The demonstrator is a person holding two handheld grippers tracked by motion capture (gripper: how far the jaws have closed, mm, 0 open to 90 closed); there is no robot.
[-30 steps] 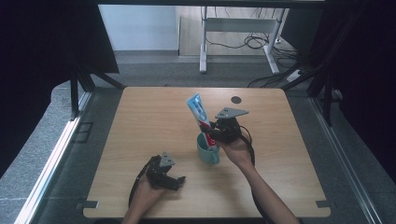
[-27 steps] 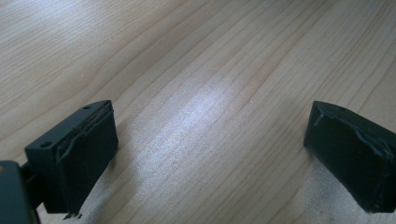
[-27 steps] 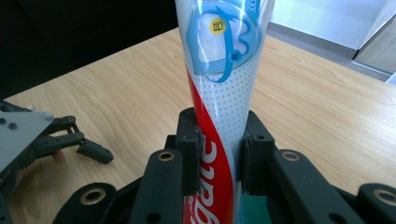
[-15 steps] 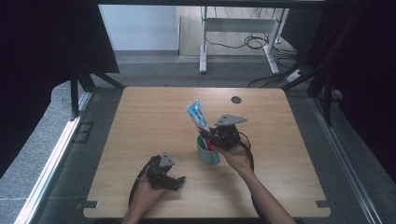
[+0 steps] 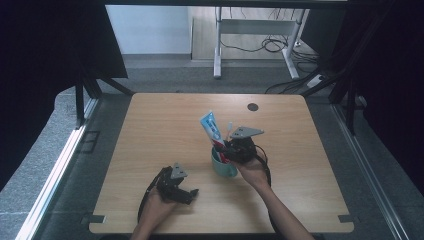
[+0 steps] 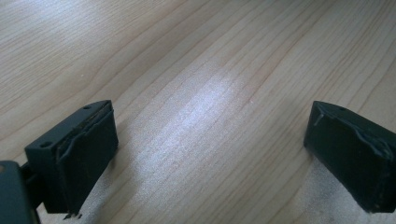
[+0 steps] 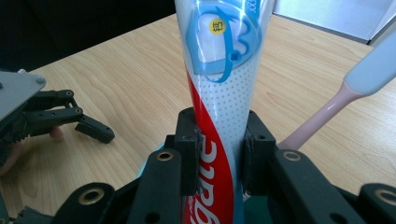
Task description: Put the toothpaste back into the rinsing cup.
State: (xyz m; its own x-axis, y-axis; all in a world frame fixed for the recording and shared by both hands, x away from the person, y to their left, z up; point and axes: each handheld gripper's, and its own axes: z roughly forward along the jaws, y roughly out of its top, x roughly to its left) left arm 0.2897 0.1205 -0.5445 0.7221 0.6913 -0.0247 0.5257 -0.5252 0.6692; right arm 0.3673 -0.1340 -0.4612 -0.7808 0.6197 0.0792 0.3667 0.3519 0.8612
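Note:
A blue, white and red toothpaste tube (image 5: 212,129) stands tilted with its lower end in a teal cup (image 5: 222,165) at the table's middle. My right gripper (image 5: 226,148) is shut on the tube just above the cup. In the right gripper view both pads press the toothpaste tube (image 7: 219,93) from either side, and a pink and white toothbrush (image 7: 345,93) leans to its right. My left gripper (image 5: 186,192) rests on the wood near the front edge. In the left gripper view its jaws stand wide apart over bare table, nothing between the fingertips (image 6: 84,154).
The wooden table (image 5: 160,125) has a dark round hole cover (image 5: 252,106) near its far edge. A grey floor and a desk frame with cables lie beyond. The right gripper view shows the left gripper (image 7: 70,116) at the left, low on the table.
My right gripper has come down with the toothpaste tube, so the tube's lower end now sits in the cup. The left gripper has stayed where it was.

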